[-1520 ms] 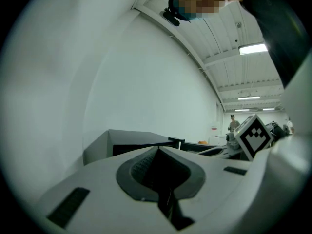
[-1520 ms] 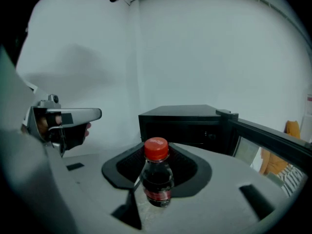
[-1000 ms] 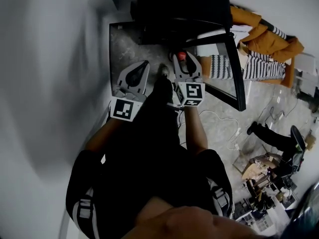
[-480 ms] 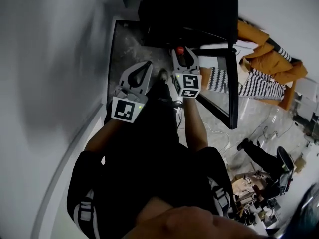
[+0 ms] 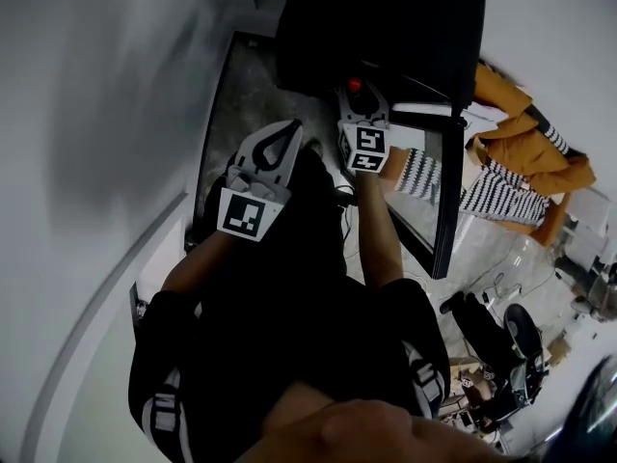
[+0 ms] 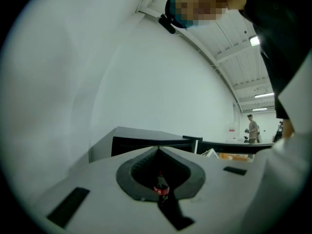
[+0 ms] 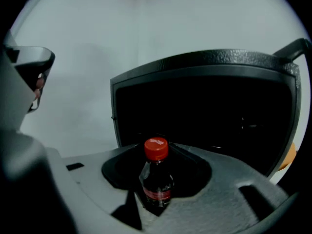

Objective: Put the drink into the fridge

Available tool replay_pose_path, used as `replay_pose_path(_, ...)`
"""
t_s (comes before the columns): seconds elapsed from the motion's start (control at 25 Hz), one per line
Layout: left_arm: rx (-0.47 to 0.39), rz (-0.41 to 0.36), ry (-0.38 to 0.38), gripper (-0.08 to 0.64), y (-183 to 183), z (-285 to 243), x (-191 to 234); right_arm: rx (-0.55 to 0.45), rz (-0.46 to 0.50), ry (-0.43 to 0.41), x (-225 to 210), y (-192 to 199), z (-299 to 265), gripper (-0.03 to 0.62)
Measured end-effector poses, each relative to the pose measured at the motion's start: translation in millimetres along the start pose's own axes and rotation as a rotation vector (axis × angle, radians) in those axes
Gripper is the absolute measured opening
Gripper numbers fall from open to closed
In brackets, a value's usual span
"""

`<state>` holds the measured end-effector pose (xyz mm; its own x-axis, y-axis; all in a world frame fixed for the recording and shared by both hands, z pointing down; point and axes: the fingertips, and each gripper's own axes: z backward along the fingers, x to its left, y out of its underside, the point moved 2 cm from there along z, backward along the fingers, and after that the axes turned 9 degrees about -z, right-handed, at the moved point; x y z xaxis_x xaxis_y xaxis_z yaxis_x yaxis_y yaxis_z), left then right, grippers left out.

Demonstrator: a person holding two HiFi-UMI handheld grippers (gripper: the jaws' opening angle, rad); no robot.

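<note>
While the right tool [image 5: 355, 96] grasps the drink [image 7: 157, 184] upright and the left tool [image 5: 289, 128] sits clenched, enter the fridge [image 7: 195, 65] squarely, clearing its frame.

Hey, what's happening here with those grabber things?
A person holds a two-jaw gripper in each hand. The right gripper is clamped on a small dark drink bottle with a red cap, upright, facing the open black fridge, not yet inside. The left gripper, jaw tips together, hangs beside it.
</note>
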<state>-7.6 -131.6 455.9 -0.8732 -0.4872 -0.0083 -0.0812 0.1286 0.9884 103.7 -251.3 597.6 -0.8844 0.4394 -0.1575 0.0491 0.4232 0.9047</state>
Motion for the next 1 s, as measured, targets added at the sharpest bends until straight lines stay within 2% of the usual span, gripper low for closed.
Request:
replay_pose_path(0.72,-0.042,0.014,-0.044,0.005,61,-31,0,0.002,0.029,0.003,-52,61,-98,0.140)
replay_pose_path(1.0,-0.042,0.003,-0.046,0.005,72,-36,6,0.013,0.017,0.013,-64,77,-129,0.140)
